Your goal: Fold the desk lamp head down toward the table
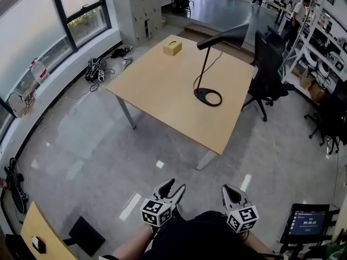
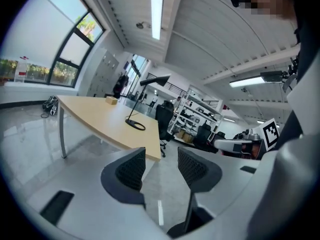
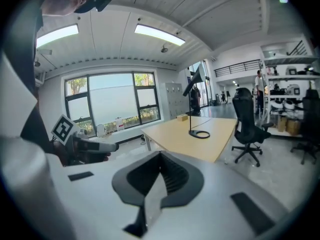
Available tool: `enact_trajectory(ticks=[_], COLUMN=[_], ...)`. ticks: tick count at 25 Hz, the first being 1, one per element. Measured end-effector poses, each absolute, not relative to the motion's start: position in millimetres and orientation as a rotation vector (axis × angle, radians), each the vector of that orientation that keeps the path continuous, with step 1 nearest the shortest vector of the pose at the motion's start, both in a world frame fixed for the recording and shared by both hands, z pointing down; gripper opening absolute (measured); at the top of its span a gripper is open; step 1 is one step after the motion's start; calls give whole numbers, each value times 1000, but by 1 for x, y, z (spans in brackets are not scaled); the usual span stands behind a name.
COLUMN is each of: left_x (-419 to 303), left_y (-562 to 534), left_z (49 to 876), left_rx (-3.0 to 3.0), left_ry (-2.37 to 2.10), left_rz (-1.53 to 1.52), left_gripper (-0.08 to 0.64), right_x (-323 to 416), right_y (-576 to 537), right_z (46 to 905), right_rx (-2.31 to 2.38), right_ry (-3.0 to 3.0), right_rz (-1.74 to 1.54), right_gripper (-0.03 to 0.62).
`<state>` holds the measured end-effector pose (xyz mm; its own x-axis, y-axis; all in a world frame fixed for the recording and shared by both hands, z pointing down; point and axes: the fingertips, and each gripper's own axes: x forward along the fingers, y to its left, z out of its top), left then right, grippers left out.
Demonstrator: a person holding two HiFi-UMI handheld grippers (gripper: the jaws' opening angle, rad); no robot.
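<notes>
A black desk lamp (image 1: 207, 64) stands on the light wooden table (image 1: 162, 85), its ring base (image 1: 208, 96) near the table's right edge and its long head (image 1: 225, 37) raised and pointing right. Both grippers are held low over the floor, well short of the table. My left gripper (image 1: 174, 187) is open with nothing between its jaws. My right gripper (image 1: 229, 190) is shut and empty. The lamp (image 2: 134, 109) shows far ahead beyond the left gripper (image 2: 160, 165). It also stands distant as the lamp (image 3: 192, 104) past the right gripper (image 3: 160, 176).
A small cardboard box (image 1: 172, 47) sits at the table's far edge. A black office chair (image 1: 268, 69) stands right of the table, with shelves (image 1: 320, 42) behind. Cables and bags (image 1: 100, 66) lie by the windows. A screen (image 1: 306, 221) is at my right, another desk corner (image 1: 32, 234) at my left.
</notes>
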<state>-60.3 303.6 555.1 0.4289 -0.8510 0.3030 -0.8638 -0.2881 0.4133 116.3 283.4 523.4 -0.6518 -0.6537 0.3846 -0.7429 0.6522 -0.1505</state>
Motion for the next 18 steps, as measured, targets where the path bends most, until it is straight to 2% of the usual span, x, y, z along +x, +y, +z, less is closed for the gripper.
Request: enact_trajectory(ticks=[9,18], left_x=[-97,-116], left_y=[260,183], left_z=[565,552], left_rx=[2101,2113], left_ry=[-1424,-1479], left_rz=[45,93], left_gripper=[210,210], right_x=[83,44], right_y=[245,146], right_z=[544,540], right_rx=[1096,1046], right_ry=[-2526,-2626], right_rz=[482,492], right_gripper=[3,3])
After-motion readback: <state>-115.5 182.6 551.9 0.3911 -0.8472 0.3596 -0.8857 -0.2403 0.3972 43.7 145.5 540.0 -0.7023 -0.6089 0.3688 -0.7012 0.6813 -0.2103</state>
